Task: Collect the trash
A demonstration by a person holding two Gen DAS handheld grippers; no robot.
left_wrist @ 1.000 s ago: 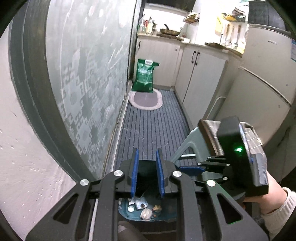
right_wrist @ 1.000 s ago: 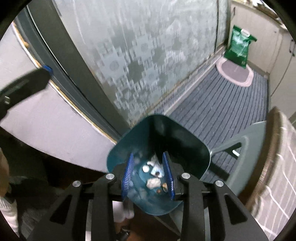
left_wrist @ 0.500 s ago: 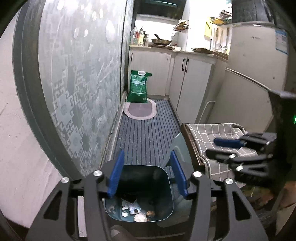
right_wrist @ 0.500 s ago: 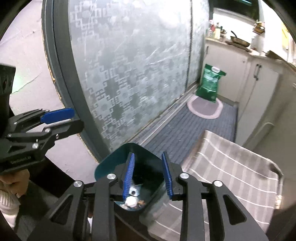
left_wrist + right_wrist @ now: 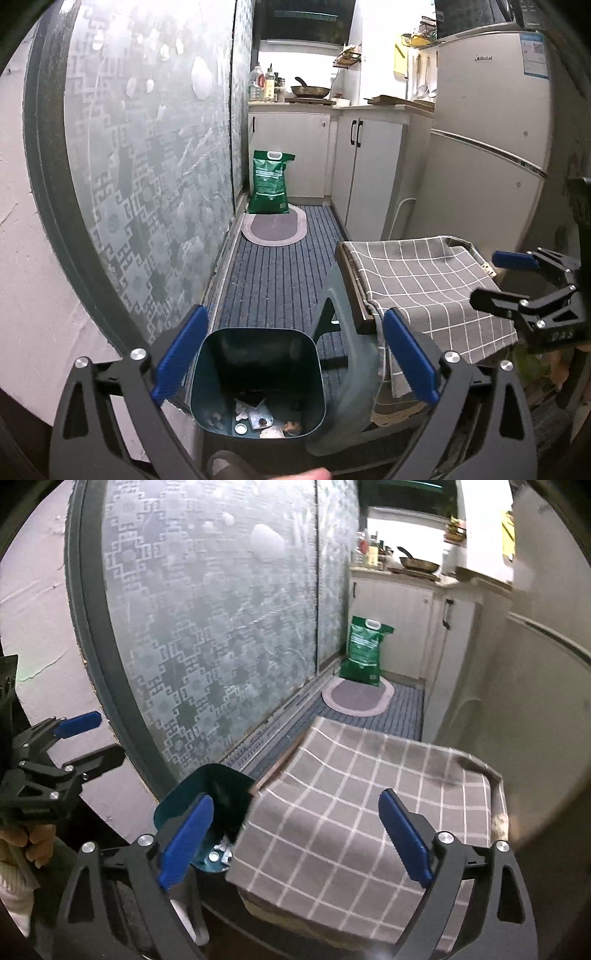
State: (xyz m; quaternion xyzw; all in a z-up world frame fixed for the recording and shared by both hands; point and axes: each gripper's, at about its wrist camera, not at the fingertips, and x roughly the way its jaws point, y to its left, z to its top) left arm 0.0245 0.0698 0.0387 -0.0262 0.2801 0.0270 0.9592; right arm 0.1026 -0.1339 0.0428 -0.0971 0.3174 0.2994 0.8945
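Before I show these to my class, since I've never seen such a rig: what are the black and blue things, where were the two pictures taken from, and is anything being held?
They are hand-held tongs, one in each of a person's hands, each carrying a camera that looks along its blue fingers. The left view looks past the left tongs down into a teal bin with small trash at the bottom. The right view looks past the right tongs over a table covered by a grey checked cloth. Both tongs are open and hold nothing. Each view also shows the other tongs at its edge. Beyond are a green bag and a fridge.
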